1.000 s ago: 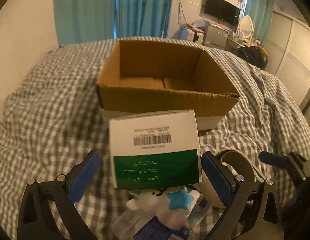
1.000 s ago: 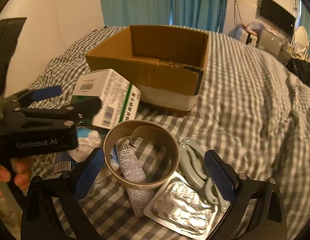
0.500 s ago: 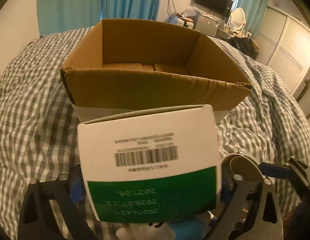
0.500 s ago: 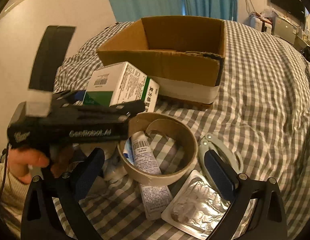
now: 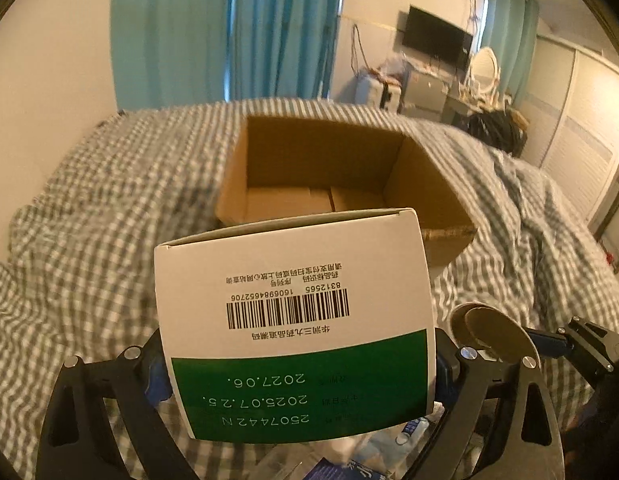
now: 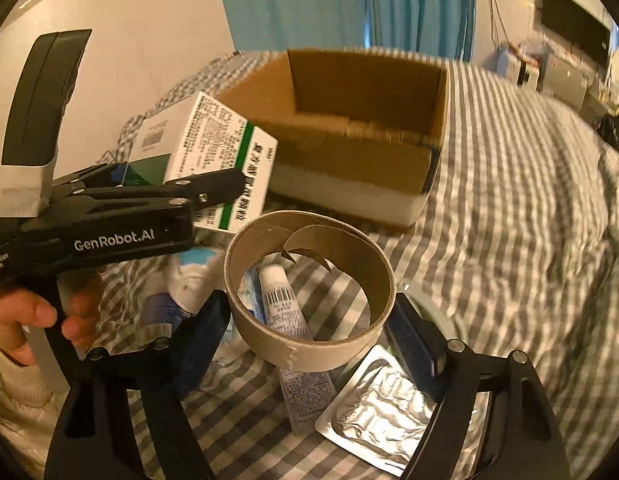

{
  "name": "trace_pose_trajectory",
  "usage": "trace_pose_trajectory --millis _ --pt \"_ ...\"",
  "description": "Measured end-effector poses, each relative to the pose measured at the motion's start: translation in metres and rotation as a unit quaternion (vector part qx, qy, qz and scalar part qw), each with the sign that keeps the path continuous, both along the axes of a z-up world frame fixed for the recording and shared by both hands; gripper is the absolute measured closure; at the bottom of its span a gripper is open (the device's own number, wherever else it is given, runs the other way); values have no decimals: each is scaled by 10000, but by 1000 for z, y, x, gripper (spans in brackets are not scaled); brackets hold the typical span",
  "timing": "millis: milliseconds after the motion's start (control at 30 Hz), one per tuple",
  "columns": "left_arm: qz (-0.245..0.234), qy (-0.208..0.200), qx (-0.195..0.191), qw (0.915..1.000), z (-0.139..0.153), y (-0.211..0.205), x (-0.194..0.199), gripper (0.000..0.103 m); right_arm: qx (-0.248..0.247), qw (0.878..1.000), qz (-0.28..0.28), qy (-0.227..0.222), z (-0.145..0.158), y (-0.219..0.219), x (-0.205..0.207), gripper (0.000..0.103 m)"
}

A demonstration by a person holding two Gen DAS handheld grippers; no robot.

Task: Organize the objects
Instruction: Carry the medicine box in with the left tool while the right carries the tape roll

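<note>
The left gripper (image 5: pixel 297 364) clamped one medicine box (image 5: pixel 293 320) between its fingers, lifted clear for transfer. The right gripper (image 6: pixel 309 320) straddled one tape roll (image 6: pixel 309 292), fingers apart, contact uncertain. One tube (image 6: pixel 285 304) lay inside the roll; one blister pack (image 6: pixel 389 412) lay beside it. Beyond the fingers, one cardboard box (image 6: pixel 349 148) stood open on the bed (image 6: pixel 509 200).

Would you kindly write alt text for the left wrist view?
The left gripper holds a white and green medicine box in its jaws, raised before an open cardboard box on a grey checked bedspread. A cardboard ring sits at right.
</note>
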State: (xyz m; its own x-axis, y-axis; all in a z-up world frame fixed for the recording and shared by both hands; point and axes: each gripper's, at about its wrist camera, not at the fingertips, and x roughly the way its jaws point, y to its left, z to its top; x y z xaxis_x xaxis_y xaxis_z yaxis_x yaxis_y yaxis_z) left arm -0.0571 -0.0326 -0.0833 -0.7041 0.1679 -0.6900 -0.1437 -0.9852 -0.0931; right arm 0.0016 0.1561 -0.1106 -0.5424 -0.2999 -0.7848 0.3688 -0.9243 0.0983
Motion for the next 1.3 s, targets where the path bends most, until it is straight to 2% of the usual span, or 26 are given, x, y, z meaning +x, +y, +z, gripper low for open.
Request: trace_pose_trajectory --millis 133,233,367,567,667,767,900,967,1067,1167,1300 --pt "486 184 -155 9985 26 -9 14 7 61 9994 104 327 23 2 4 23" --pt "534 306 6 9981 43 -13 19 7 -37 9988 129 480 40 10 5 24" --pt "582 518 -99 9969 65 -9 14 7 -95 9965 210 800 64 22 -7 24" --pt "413 615 -309 9968 91 9 -35 7 6 9887 238 1478 102 34 -48 24" --pt "557 439 -612 9956 95 20 -66 7 -44 9857 223 1669 120 37 -83 24" --pt "384 431 -540 9969 97 24 -97 7 -191 9840 248 1753 132 38 -116 24" --pt "379 276 -820 9955 79 31 -128 7 -101 9842 382 1724 127 28 -153 25" --pt "361 131 -826 9958 63 34 -137 8 -129 9866 408 1576 115 25 -176 25" --pt "374 -21 -858 9956 39 33 -145 8 -195 9897 411 1357 96 23 -185 25" --pt "309 -172 -743 9966 22 31 -151 8 -193 9922 442 1148 73 23 -195 25" --pt "310 -292 -521 9977 11 30 -149 7 -280 9948 401 888 57 26 -202 23"
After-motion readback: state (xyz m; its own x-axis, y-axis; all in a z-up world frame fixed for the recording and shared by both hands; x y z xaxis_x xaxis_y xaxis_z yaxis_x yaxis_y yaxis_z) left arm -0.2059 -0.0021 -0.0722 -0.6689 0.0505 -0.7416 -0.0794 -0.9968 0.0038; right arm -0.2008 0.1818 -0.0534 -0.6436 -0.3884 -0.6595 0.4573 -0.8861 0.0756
